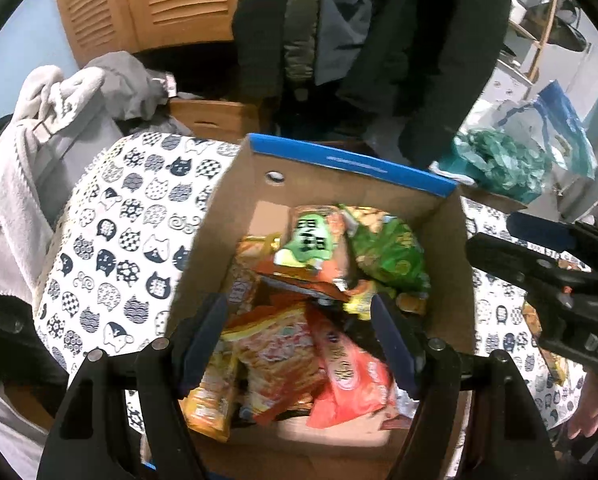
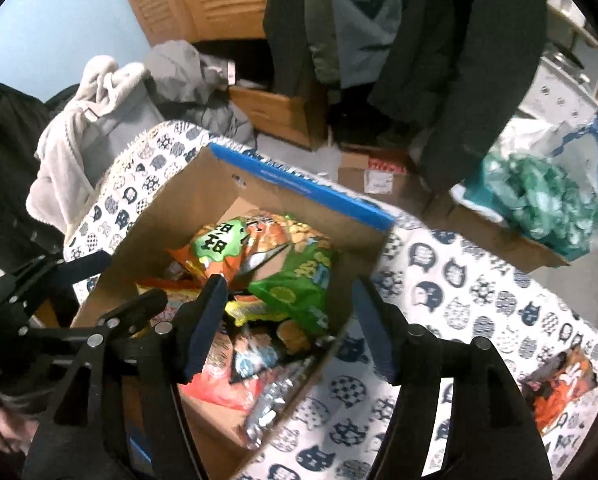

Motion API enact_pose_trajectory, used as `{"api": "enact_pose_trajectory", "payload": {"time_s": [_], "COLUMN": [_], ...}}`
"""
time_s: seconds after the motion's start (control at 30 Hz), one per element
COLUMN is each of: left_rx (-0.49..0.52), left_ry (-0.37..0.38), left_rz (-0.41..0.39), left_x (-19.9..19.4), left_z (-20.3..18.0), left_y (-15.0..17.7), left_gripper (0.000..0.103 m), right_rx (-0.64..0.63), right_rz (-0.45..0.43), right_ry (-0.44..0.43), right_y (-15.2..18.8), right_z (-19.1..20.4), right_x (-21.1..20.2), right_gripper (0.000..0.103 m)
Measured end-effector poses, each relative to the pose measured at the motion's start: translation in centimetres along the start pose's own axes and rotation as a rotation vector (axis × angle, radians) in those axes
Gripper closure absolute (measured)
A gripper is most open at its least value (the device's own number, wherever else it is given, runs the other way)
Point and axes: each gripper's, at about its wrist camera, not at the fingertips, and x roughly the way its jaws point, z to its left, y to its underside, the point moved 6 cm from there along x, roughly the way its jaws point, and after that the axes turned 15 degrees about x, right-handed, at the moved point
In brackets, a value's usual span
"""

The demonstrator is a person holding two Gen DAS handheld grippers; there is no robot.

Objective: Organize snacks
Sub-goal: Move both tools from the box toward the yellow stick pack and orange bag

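Note:
A cardboard box with a blue rim [image 1: 351, 166] [image 2: 299, 184] stands on the cat-print cloth. It holds several snack packets: a green one [image 1: 391, 252] [image 2: 299, 280], an orange-green one [image 1: 311, 240] [image 2: 219, 246] and pink-orange ones [image 1: 347, 376]. My left gripper [image 1: 299, 344] is open and empty above the box's near part. My right gripper [image 2: 287, 320] is open and empty over the box's right side; it also shows in the left wrist view [image 1: 547, 256]. One orange packet [image 2: 563, 376] lies on the cloth at the right.
The cat-print cloth [image 1: 111, 248] [image 2: 479, 300] covers the table. Grey and white clothes [image 1: 43, 128] are piled at the left. Dark coats [image 1: 339, 40] hang behind. A box with green plastic bags [image 2: 539, 200] sits at the right.

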Motion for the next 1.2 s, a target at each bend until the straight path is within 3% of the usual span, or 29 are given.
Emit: {"api": "enact_pose_trajectory", "payload": {"time_s": [0.27,0.6,1.2], "left_rx": [0.075,0.193,0.332], "left_ry": [0.033,0.073,0.170], "left_rz": [-0.019,-0.003,0.077], "left_x": [-1.0,-0.9,1.7], "left_z": [-4.5,-11.5,-22.8], "left_y": [-0.7,-0.8,0.4], "left_gripper": [0.027,0.027,0.027], "right_rx": [-0.009,0.046,0.169], "right_rz": [-0.071,-0.078,-0.044], "right_ry": [0.064,0.123,0.256], "right_y": [1.6,5.0,10.4], "right_z": [-4.5,-11.9,-24.8], "right_x": [-4.4,-7.8,-9.5], "right_gripper": [0.036,0.035,0.035]}}
